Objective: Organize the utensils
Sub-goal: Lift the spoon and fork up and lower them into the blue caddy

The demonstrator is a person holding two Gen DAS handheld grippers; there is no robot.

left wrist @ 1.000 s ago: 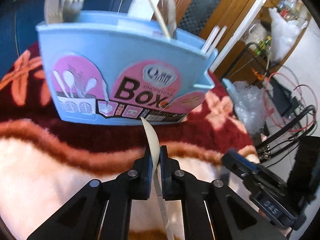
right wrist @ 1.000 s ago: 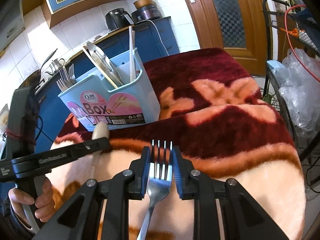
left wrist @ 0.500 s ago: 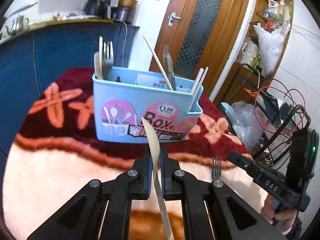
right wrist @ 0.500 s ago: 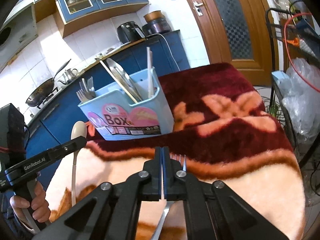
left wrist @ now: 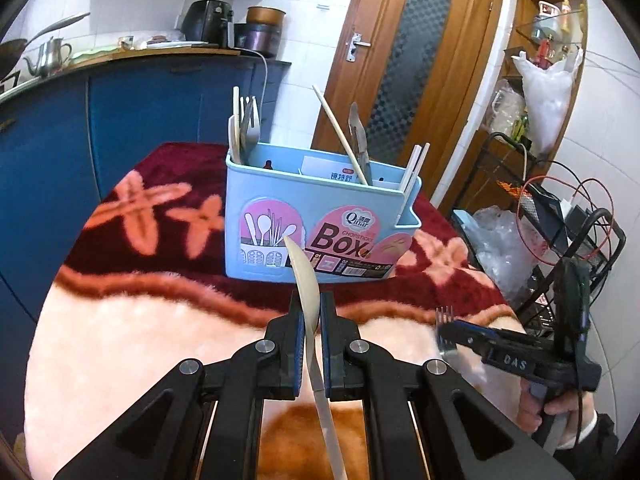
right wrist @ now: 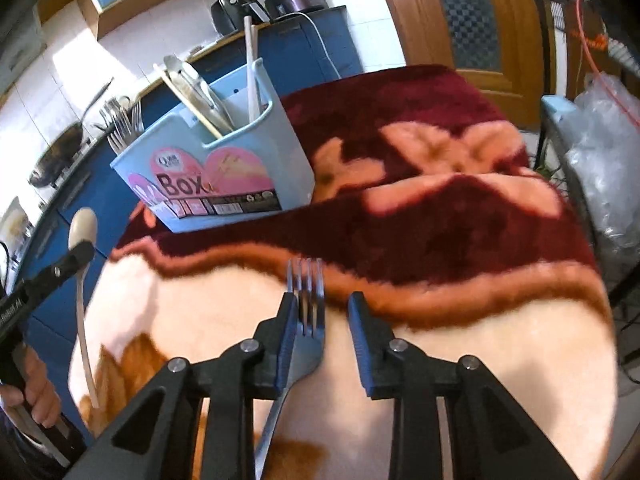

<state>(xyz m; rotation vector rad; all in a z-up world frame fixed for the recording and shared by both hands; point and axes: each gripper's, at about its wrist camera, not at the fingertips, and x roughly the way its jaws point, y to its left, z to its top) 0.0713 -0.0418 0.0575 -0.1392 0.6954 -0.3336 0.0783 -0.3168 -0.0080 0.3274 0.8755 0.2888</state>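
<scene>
Left gripper [left wrist: 311, 316] jaws pinching cream spoon [left wrist: 305, 276] edge-on, bowl up, in front of blue utensil box [left wrist: 320, 224]. Right gripper [right wrist: 322, 312] jaws spread; fork [right wrist: 306, 320] leans against the left jaw, above the blanket [right wrist: 460, 240]

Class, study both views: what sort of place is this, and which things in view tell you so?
Most likely a home kitchen: a kettle and an air fryer stand on a counter over blue cabinets, and a wok sits farther along.
</scene>
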